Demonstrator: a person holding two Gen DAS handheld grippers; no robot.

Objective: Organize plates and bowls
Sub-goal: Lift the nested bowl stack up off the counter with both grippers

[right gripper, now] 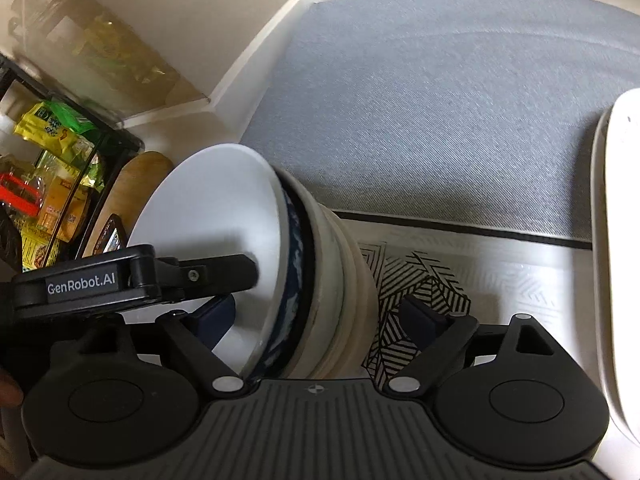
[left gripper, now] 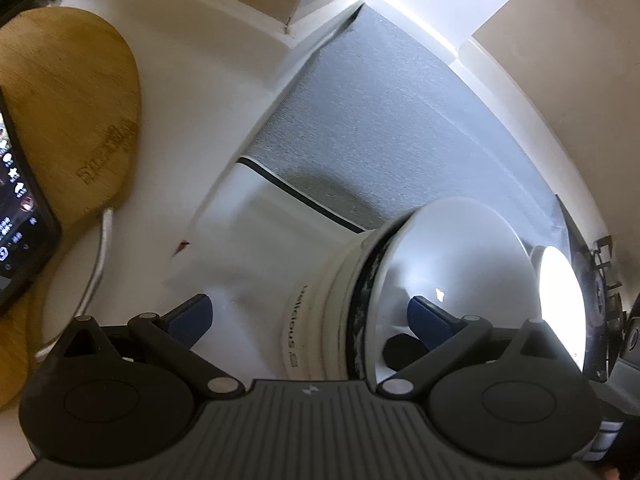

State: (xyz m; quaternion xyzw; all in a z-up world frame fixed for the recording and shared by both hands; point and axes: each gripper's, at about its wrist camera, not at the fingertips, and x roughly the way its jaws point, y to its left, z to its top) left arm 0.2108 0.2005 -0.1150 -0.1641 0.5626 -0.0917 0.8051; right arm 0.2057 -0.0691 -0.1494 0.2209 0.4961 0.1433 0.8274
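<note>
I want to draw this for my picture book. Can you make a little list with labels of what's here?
bowls: nested stack, tilted far over
top bowl: white inside
left tongs: open, one finger inside the top bowl, one outside
right tongs: open, either side of the stack, not pressing
surface: patterned white mat next to a grey mat
nearby: white dish, wooden board, phone
</note>
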